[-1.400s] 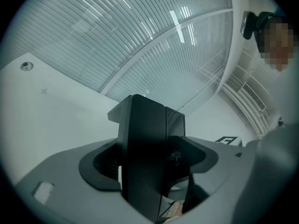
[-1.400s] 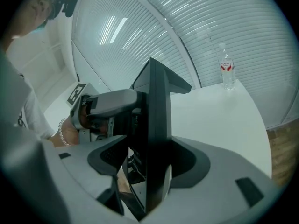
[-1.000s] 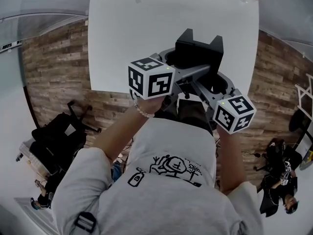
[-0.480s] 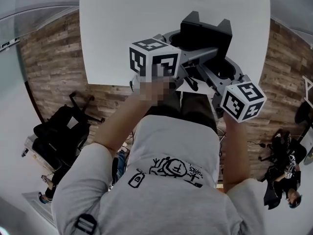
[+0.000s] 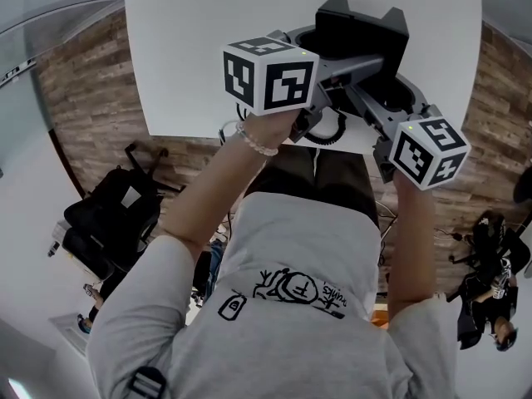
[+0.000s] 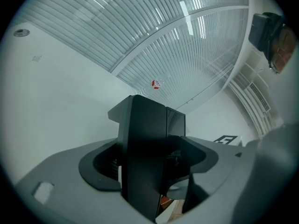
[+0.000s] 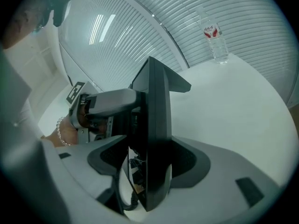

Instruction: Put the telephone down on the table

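Black telephone (image 5: 362,27) clamped in left hand-held gripper (image 6: 149,169) and right hand-held gripper (image 7: 150,169), over white table (image 5: 208,48)

White table (image 5: 208,48) carries a water bottle (image 7: 214,41).

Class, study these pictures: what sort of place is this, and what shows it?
Probably an office or studio room: a plain white table on wood-plank flooring, slatted blinds or panelling beyond it, and what looks like a black swivel chair off to one side.
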Action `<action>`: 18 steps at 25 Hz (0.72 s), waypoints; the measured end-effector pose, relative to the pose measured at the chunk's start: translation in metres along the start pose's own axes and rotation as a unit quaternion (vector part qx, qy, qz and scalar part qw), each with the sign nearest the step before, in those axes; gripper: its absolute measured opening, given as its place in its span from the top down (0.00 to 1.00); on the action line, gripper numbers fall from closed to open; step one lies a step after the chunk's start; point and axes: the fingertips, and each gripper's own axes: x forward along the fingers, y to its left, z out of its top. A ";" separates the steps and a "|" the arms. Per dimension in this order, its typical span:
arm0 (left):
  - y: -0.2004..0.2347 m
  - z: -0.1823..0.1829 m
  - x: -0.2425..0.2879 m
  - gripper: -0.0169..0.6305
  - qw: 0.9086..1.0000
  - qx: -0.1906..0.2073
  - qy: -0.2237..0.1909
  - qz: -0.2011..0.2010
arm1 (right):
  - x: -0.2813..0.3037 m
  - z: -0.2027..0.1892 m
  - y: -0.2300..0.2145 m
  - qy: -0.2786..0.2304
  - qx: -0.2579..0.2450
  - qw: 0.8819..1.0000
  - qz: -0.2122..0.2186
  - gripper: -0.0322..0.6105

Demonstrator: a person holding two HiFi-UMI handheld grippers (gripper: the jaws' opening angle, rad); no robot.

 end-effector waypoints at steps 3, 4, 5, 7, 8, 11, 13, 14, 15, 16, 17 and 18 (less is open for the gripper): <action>0.009 0.000 0.004 0.37 1.000 -0.002 0.001 0.003 | 0.007 -0.001 -0.005 0.001 0.005 1.000 0.001 0.54; 0.012 0.000 0.005 0.37 1.000 -0.002 0.000 0.004 | 0.010 -0.001 -0.007 0.001 0.007 1.000 0.001 0.54; 0.015 0.000 0.005 0.37 1.000 -0.002 0.001 0.006 | 0.013 -0.002 -0.007 0.001 0.009 1.000 0.002 0.54; 0.020 -0.002 0.005 0.37 1.000 -0.004 0.004 0.008 | 0.017 -0.004 -0.009 0.001 0.015 1.000 0.002 0.54; 0.023 -0.002 0.007 0.37 1.000 -0.004 0.005 0.009 | 0.019 -0.004 -0.010 0.000 0.018 1.000 0.001 0.54; 0.029 0.002 0.015 0.37 1.000 -0.003 0.004 0.011 | 0.024 -0.002 -0.019 -0.004 0.022 1.000 0.003 0.54; 0.033 0.005 0.019 0.37 1.000 -0.006 0.001 0.014 | 0.026 0.001 -0.023 -0.007 0.025 1.000 0.007 0.54; 0.034 0.005 0.021 0.37 1.000 -0.009 0.000 0.016 | 0.026 0.002 -0.025 -0.008 0.028 1.000 0.008 0.54; 0.036 0.004 0.023 0.37 1.000 -0.013 -0.001 0.018 | 0.026 0.001 -0.026 -0.009 0.031 0.999 0.010 0.54; 0.036 0.004 0.024 0.37 1.000 -0.015 -0.001 0.019 | 0.026 0.001 -0.027 -0.009 0.036 0.999 0.011 0.54; 0.036 0.003 0.026 0.38 1.000 -0.014 -0.002 0.022 | 0.026 0.000 -0.029 -0.010 0.040 0.999 0.013 0.54; 0.037 0.003 0.027 0.38 1.000 -0.012 -0.003 0.024 | 0.026 0.000 -0.030 -0.010 0.043 0.999 0.015 0.54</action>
